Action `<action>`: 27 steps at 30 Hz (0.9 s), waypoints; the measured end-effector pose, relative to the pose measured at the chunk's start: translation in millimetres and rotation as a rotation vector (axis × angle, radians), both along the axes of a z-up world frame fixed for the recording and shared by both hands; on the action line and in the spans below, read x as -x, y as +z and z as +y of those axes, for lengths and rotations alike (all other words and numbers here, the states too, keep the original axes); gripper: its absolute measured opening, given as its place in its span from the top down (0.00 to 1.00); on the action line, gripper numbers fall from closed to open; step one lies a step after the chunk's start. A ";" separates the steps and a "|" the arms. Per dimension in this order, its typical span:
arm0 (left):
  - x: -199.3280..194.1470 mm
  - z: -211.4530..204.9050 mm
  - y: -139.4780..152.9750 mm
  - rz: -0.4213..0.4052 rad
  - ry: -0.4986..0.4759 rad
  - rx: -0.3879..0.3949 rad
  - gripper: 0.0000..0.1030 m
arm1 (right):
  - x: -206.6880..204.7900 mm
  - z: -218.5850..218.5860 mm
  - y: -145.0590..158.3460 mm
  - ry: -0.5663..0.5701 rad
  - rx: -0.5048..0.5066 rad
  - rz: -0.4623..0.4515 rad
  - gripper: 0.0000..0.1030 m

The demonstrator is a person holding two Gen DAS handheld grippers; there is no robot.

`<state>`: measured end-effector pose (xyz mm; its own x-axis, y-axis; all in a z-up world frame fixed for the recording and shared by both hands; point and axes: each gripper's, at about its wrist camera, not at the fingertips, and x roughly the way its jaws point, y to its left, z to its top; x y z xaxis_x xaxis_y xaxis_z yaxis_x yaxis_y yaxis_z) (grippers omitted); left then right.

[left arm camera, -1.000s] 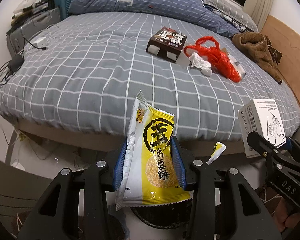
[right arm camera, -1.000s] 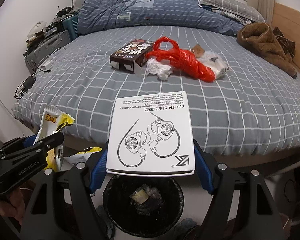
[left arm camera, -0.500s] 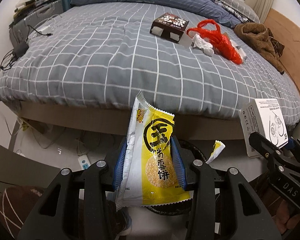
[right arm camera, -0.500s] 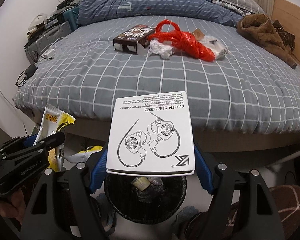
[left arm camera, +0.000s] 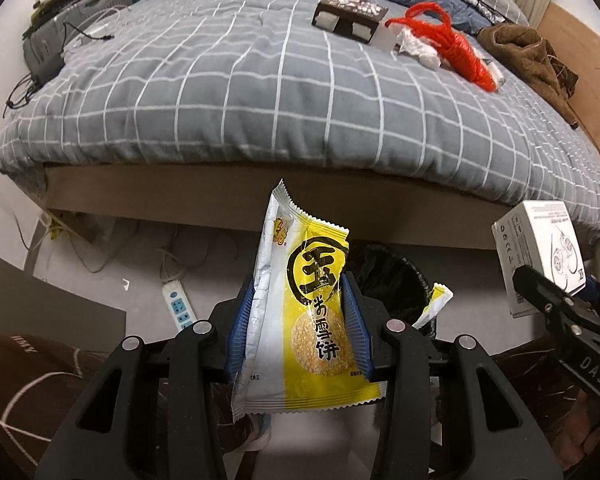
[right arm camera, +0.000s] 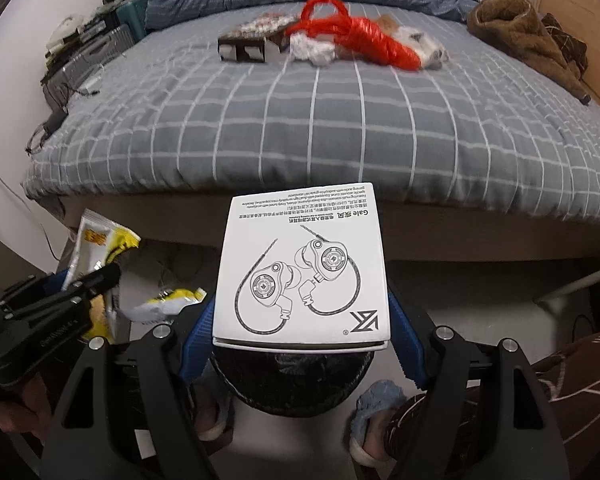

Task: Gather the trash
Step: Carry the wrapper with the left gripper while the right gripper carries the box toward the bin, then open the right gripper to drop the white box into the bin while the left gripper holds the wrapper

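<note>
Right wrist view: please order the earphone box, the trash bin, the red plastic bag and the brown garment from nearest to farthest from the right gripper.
1. Earphone box: held in the right gripper.
2. Trash bin: on the floor just below.
3. Red plastic bag: on the bed, centre.
4. Brown garment: far right of the bed.

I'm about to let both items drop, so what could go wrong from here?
The yellow snack wrapper in the left tool sits left of the black bin, so it may land on the floor. The white earphone box in the right tool hides most of the bin's mouth; it might clip the rim.
</note>
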<state>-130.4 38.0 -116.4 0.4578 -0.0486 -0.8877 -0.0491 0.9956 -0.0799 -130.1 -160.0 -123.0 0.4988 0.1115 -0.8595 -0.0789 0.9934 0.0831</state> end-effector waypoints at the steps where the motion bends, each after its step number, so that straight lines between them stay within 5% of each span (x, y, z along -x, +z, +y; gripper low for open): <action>1: 0.2 1.0 -3.8 0.006 0.001 0.000 0.60 | -0.6 0.0 -5.2 0.001 0.004 0.011 0.30; 27: -17.5 17.6 -81.0 0.115 0.016 -0.044 0.60 | -35.6 28.9 -102.9 0.013 0.050 0.214 0.30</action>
